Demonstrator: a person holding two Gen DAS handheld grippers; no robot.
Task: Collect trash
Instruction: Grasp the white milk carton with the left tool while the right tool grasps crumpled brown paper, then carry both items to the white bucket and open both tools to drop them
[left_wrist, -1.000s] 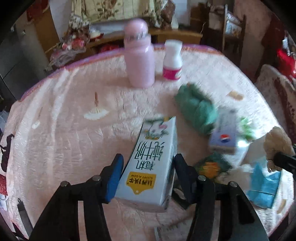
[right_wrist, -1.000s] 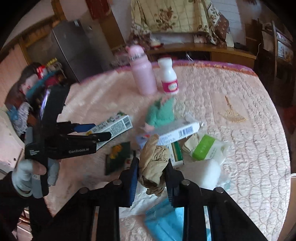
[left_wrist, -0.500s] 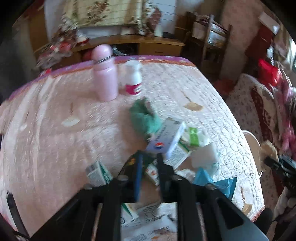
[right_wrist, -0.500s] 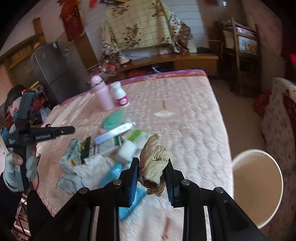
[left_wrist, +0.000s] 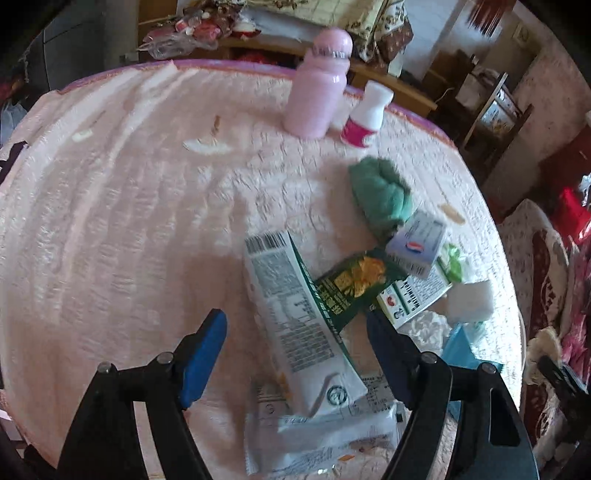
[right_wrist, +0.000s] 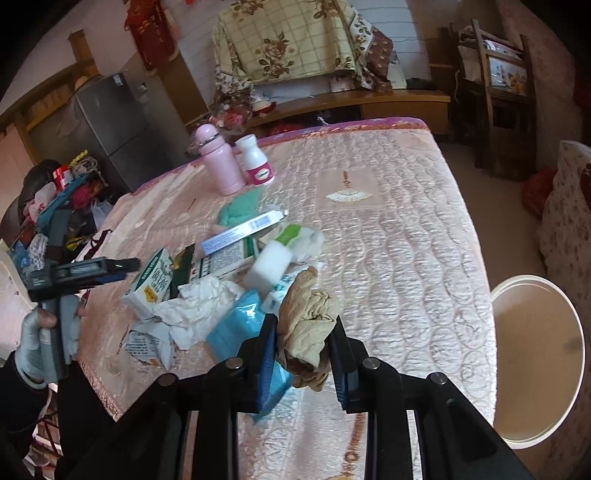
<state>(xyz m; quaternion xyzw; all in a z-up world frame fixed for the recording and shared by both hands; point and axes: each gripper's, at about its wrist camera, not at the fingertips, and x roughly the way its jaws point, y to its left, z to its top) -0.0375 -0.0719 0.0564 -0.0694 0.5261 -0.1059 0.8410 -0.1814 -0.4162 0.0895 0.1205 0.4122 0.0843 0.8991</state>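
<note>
We find the right gripper (right_wrist: 303, 334) clamped on a crumpled wad of brown paper (right_wrist: 308, 325), held above the near edge of the table covered in pink quilted cloth (right_wrist: 388, 236). A round white plastic bin (right_wrist: 535, 365) stands on the floor just beside the table, to the right of that wad in the right wrist view.

The left gripper (left_wrist: 295, 332) has its jaws opening, its blue pads (left_wrist: 203, 350) clear of everything. Between them, lying flat on the cloth, we note a white and green milk carton (left_wrist: 295, 321). Partly tucked under the carton's right side is a dark green snack wrapper (left_wrist: 351, 284), with more litter beyond: a pale blue box (left_wrist: 417, 243) and a green cloth bundle (left_wrist: 380, 195). A pink bottle (left_wrist: 321, 85) and a white bottle with magenta label (left_wrist: 365, 114) stand upright at the far edge.
</note>
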